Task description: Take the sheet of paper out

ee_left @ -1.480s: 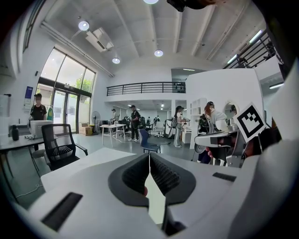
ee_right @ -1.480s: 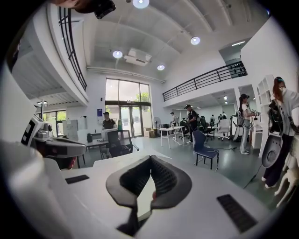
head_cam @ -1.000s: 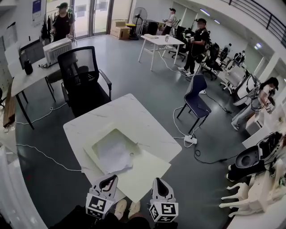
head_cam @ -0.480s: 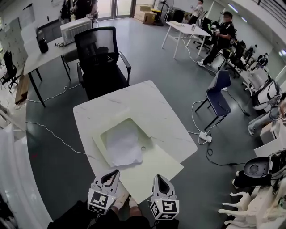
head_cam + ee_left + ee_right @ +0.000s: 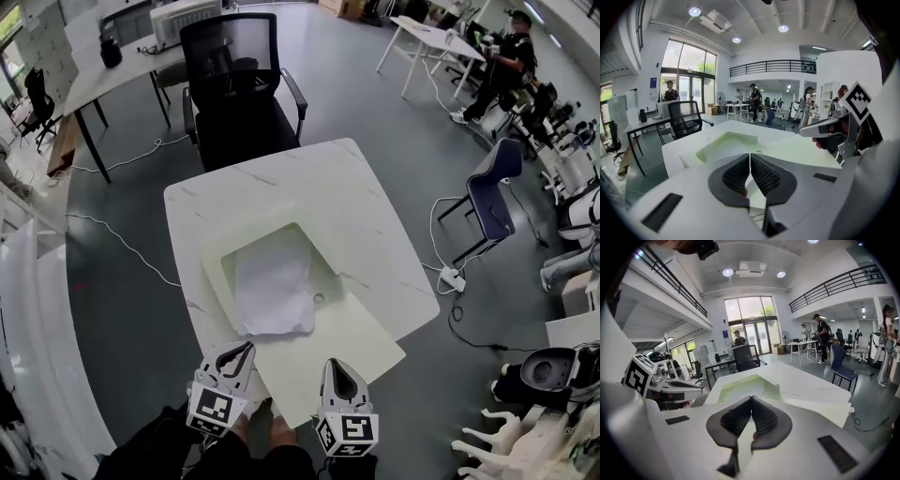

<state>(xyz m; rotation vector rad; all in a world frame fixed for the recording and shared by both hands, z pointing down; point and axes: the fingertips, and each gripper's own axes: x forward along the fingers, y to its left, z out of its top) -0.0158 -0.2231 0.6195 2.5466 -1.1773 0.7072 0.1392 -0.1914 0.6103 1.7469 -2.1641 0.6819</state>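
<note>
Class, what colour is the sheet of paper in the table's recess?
The sheet of paper is white; the head view shows it best.

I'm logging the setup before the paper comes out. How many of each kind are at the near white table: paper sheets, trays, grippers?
sheet of paper: 1
pale green tray: 1
grippers: 2, the left gripper and the right gripper
Total: 4
</note>
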